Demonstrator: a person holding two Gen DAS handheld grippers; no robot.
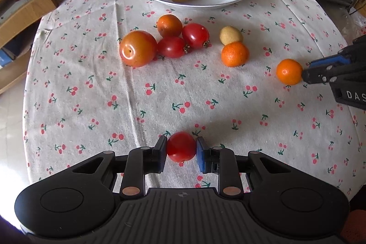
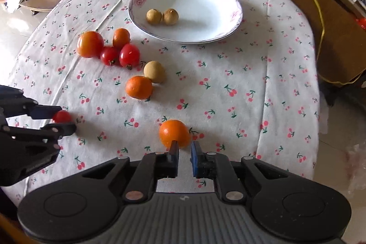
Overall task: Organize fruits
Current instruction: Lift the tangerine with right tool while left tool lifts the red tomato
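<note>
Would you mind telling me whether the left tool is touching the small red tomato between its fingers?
Touching. The left wrist view shows both pads of the left tool pressed against opposite sides of the small red tomato, with no gap.

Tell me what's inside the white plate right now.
The plate holds two small tan round fruits, touching side by side. The rest of its well shows bare; nothing is covered.

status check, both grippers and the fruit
Left hand-held gripper shut on small red tomato. Right hand-held gripper open, just behind orange. Plate path unobstructed.
</note>
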